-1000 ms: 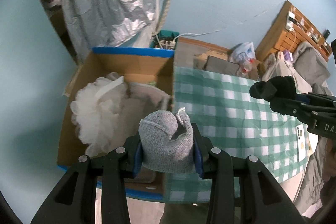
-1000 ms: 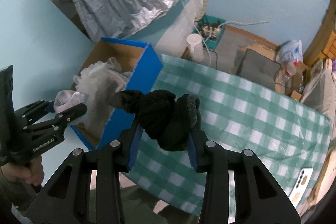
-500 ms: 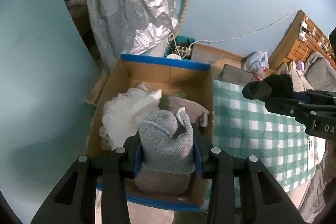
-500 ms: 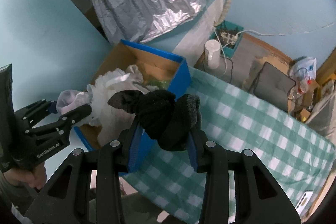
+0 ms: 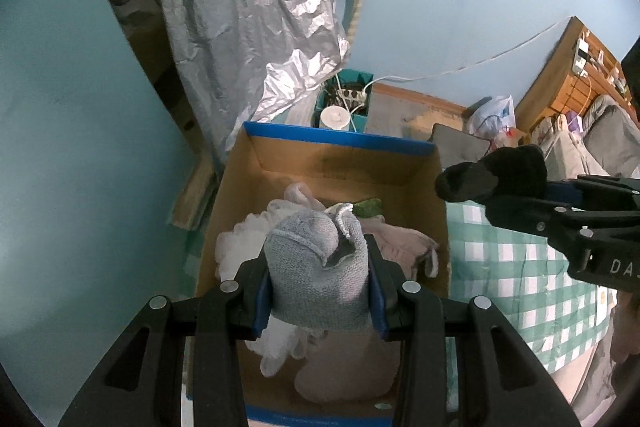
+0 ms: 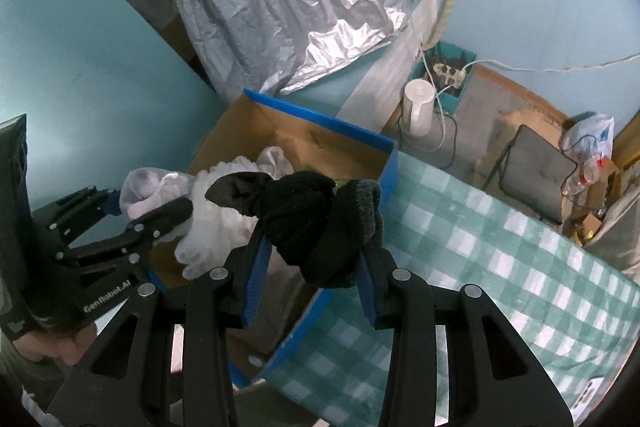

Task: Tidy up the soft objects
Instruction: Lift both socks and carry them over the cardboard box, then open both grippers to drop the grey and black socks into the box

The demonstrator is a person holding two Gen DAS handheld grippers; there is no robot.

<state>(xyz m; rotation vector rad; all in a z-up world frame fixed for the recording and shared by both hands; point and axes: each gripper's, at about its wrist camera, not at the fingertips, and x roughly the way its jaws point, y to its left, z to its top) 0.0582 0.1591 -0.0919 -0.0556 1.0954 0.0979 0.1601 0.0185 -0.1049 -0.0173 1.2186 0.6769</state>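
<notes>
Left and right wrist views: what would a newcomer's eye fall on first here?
Probably the two bundles: a grey knit cloth clamped in the left tool over the open cardboard box, and a knotted black sock bundle clamped in the right tool above the box's blue edge. Next, the crinkled silver sheet hanging behind the box, and the green checked tablecloth beside it.
</notes>
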